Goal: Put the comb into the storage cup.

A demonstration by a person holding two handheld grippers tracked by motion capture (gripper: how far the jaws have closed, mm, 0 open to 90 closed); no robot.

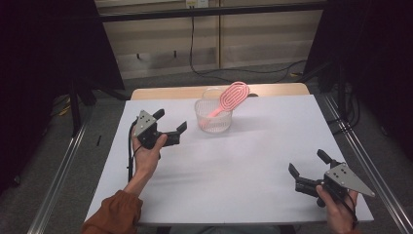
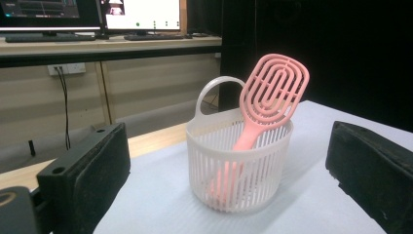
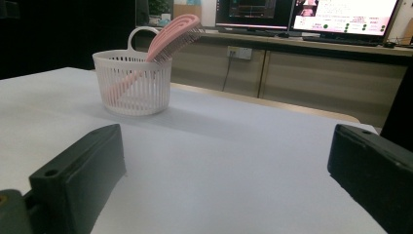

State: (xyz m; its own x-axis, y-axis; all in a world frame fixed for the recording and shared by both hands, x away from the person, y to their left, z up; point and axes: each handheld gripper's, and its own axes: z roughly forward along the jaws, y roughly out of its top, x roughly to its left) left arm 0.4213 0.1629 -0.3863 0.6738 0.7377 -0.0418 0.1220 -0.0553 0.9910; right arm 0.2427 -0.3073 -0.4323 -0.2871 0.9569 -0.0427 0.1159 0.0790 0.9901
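A white slatted basket (image 1: 213, 118) (image 2: 238, 161) (image 3: 133, 83) with a loop handle stands upright at the far middle of the white table. A pink hairbrush (image 1: 229, 99) (image 2: 270, 100) (image 3: 168, 36) leans in it, handle down, head sticking out over the rim. My left gripper (image 1: 170, 122) (image 2: 229, 170) is open just left of the basket, jaws pointed at it with nothing between them. My right gripper (image 1: 309, 163) (image 3: 224, 170) is open near the front right of the table, far from the basket, holding nothing.
The white table top (image 1: 243, 161) sits on a wooden table whose edge (image 1: 272, 89) shows at the back. Black frame rails run along both sides. A cable (image 1: 192, 44) hangs down the back wall. Monitors (image 3: 341, 14) stand on a far counter.
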